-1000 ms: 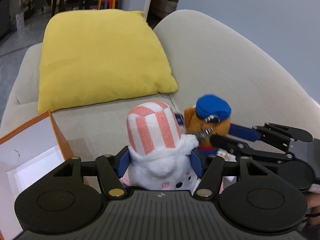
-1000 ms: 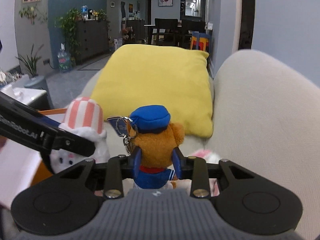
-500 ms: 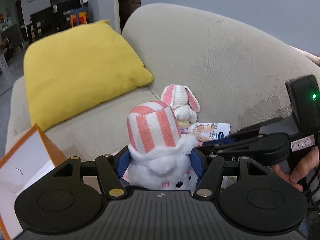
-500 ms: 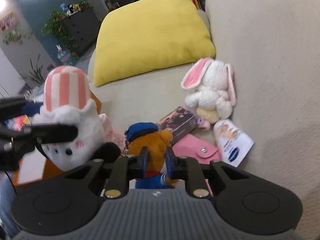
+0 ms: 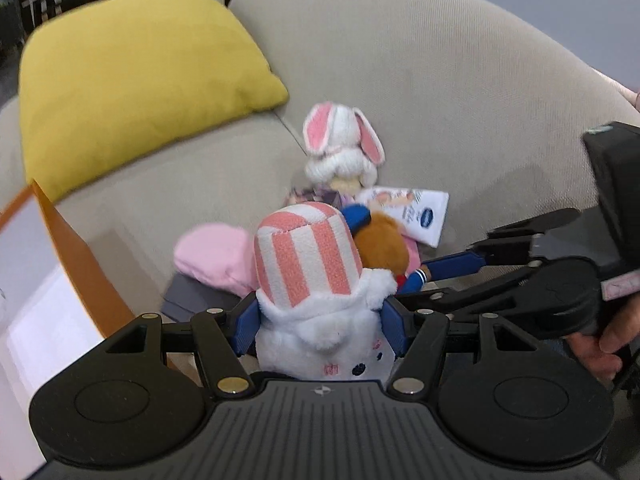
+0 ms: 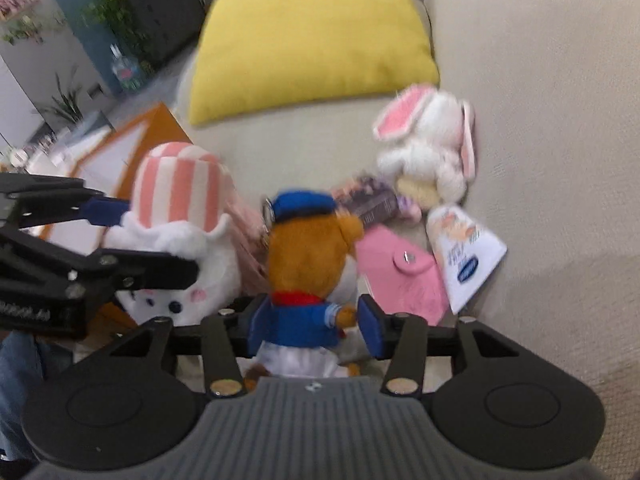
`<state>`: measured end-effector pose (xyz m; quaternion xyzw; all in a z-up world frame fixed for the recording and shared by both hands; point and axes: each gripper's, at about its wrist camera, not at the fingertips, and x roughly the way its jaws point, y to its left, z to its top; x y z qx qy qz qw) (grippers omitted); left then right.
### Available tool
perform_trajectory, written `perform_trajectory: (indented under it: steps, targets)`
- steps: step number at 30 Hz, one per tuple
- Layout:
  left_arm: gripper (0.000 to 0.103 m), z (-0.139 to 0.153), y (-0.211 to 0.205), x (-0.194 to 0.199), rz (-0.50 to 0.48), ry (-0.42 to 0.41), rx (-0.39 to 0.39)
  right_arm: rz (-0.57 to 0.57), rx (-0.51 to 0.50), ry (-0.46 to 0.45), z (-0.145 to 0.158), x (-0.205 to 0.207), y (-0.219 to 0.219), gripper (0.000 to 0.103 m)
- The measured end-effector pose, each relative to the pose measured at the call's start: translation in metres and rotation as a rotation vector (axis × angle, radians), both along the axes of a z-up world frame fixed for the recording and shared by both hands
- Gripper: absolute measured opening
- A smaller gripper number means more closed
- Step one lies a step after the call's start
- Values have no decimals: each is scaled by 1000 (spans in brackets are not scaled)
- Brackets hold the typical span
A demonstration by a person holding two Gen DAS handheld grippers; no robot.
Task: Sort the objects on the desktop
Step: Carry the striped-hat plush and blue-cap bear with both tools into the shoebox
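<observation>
R gripper point(image 6: 316, 330) fingers opening around sailor bear point(image 6: 308, 256), pads apart from it: let it settle on sofa point(image 6: 540, 120) before withdrawing. L gripper point(image 5: 320, 326) grips striped-hat plush point(image 5: 310, 264) firmly; carry to orange box point(image 5: 72, 264).

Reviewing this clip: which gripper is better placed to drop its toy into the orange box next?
Left. The left gripper grips the striped-hat plush right beside the orange box. The right gripper is opening around the bear, farther from the box.

Rabbit plush point(image 5: 340, 148) lies behind pouch point(image 6: 404, 276), beside leaflet point(image 6: 468, 256).
</observation>
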<state>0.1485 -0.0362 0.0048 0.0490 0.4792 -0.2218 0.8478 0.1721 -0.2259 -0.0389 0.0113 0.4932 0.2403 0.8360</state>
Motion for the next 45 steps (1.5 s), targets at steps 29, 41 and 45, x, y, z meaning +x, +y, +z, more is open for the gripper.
perform_trajectory:
  steps: [29, 41, 45]
  targets:
    - [72, 51, 53, -33, 80, -69, -189, -36, 48, -170, 53, -38, 1, 28]
    - [72, 101, 164, -58, 246, -152, -181, 153, 152, -344, 132, -51, 90, 28]
    - [72, 88, 206, -43, 332, -112, -163, 264, 164, -331, 133, -42, 153, 28]
